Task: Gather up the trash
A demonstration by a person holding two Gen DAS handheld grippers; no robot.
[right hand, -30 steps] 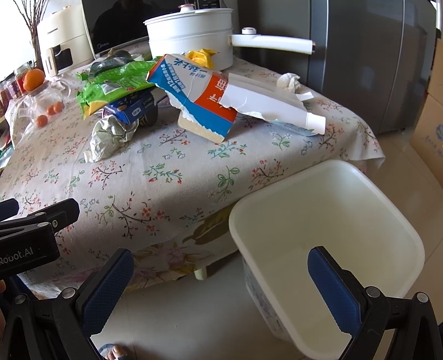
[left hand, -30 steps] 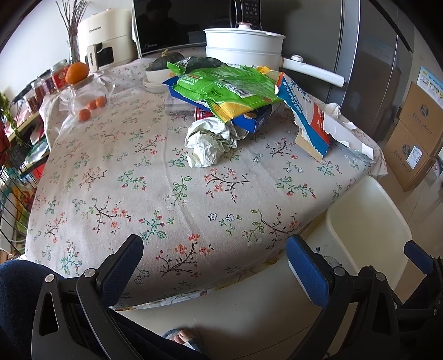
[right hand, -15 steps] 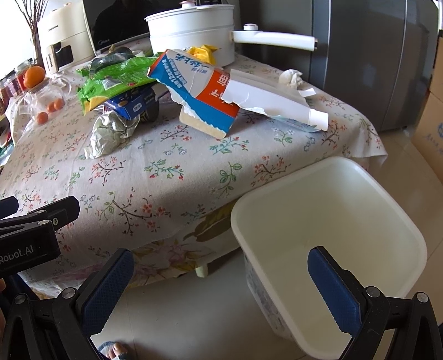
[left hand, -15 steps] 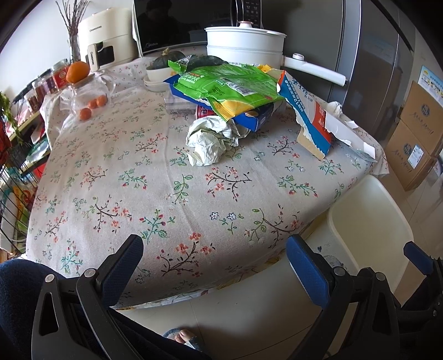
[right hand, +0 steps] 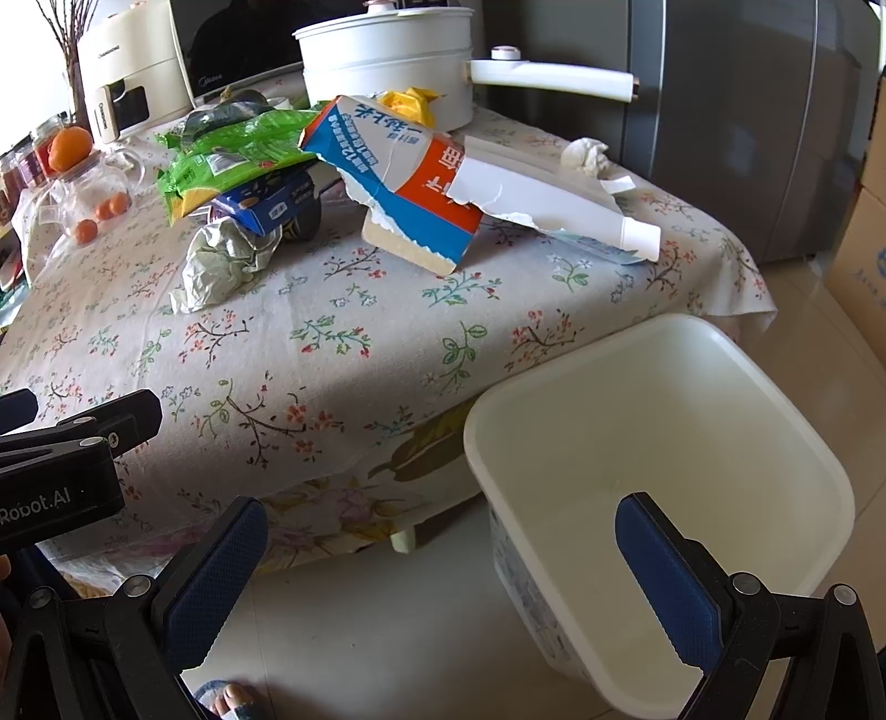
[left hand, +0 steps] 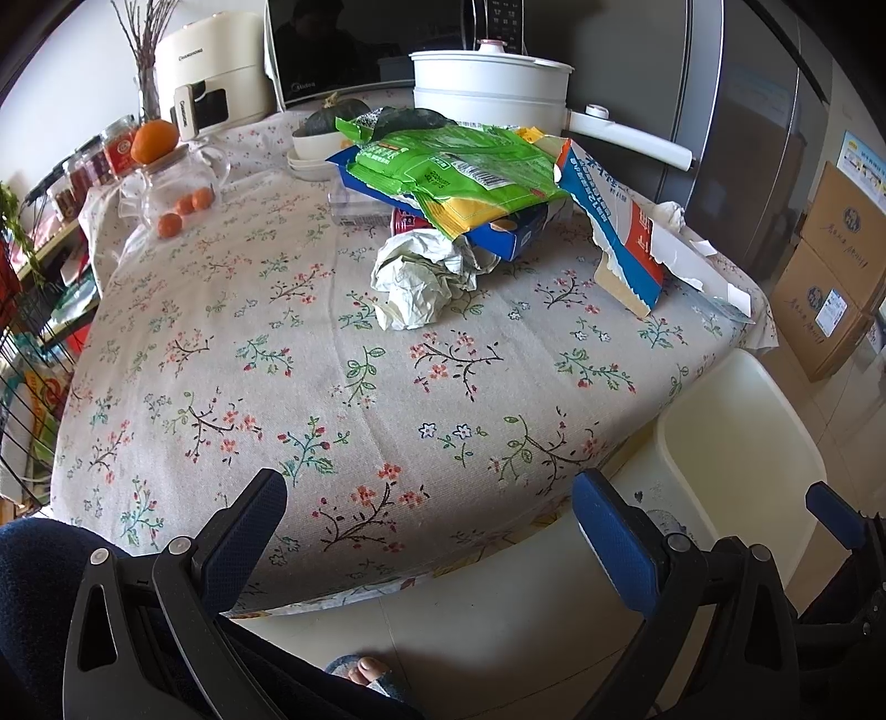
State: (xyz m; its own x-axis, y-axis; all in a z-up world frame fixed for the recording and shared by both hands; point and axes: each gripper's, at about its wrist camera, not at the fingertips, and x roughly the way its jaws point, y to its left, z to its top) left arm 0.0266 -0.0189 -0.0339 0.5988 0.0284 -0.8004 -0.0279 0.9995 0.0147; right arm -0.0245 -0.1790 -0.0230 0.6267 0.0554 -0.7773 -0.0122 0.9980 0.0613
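Trash lies in a pile at the far side of the floral table (left hand: 343,387): a crumpled grey paper ball (left hand: 421,279) (right hand: 221,263), a green snack bag (left hand: 459,171) (right hand: 232,155) on a blue box (left hand: 509,235) (right hand: 266,207), a torn blue, red and white carton (left hand: 626,232) (right hand: 410,177) and a white tissue wad (right hand: 587,155). A white bin (right hand: 653,471) (left hand: 736,443) stands on the floor at the table's right corner. My left gripper (left hand: 429,526) is open and empty at the table's near edge. My right gripper (right hand: 437,554) is open and empty, low beside the bin.
A white pot with a long handle (right hand: 387,61), an air fryer (left hand: 210,77), a microwave (left hand: 360,44), a glass jar with oranges (left hand: 177,194) and a bowl (left hand: 315,149) stand at the back. Cardboard boxes (left hand: 830,277) sit at the right. My foot (left hand: 371,673) shows on the floor.
Both grippers have drifted slightly, so the table and bin sit a little differently in each view. Both stay open and empty. Nothing on the table has moved.
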